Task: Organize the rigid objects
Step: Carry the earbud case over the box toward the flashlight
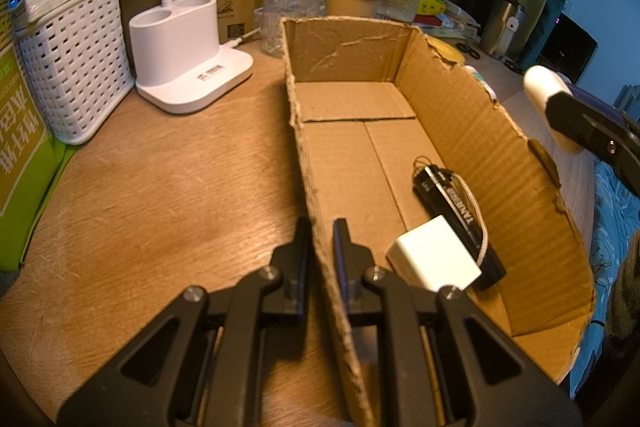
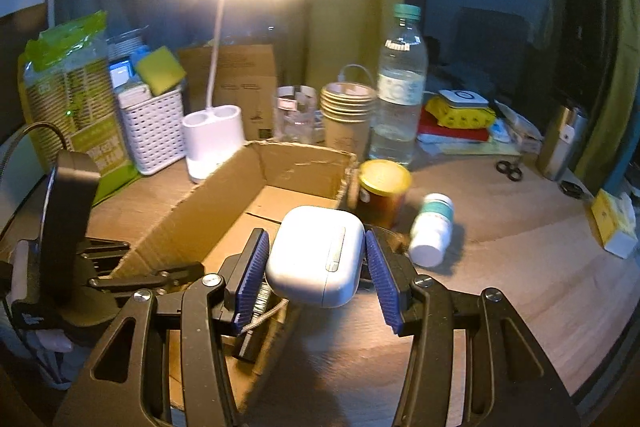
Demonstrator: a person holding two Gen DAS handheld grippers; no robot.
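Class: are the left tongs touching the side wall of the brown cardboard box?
Touching. The left wrist view shows the left tongs shut on the brown cardboard box's near wall, one finger each side.

- The left black plastic two-finger gripper (image 1: pixel 322 231) has angular arms with triangular cut-outs and round silver screws at the pivots.
- Its fingers (image 1: pixel 301 259) are thin black plates edged in dark blue.
- The right black plastic two-finger gripper (image 2: pixel 316 259) is built alike, with the same cut-outs and silver screws.
- Its ribbed blue rubber pads (image 2: pixel 252 279) line the inner faces of both fingers.
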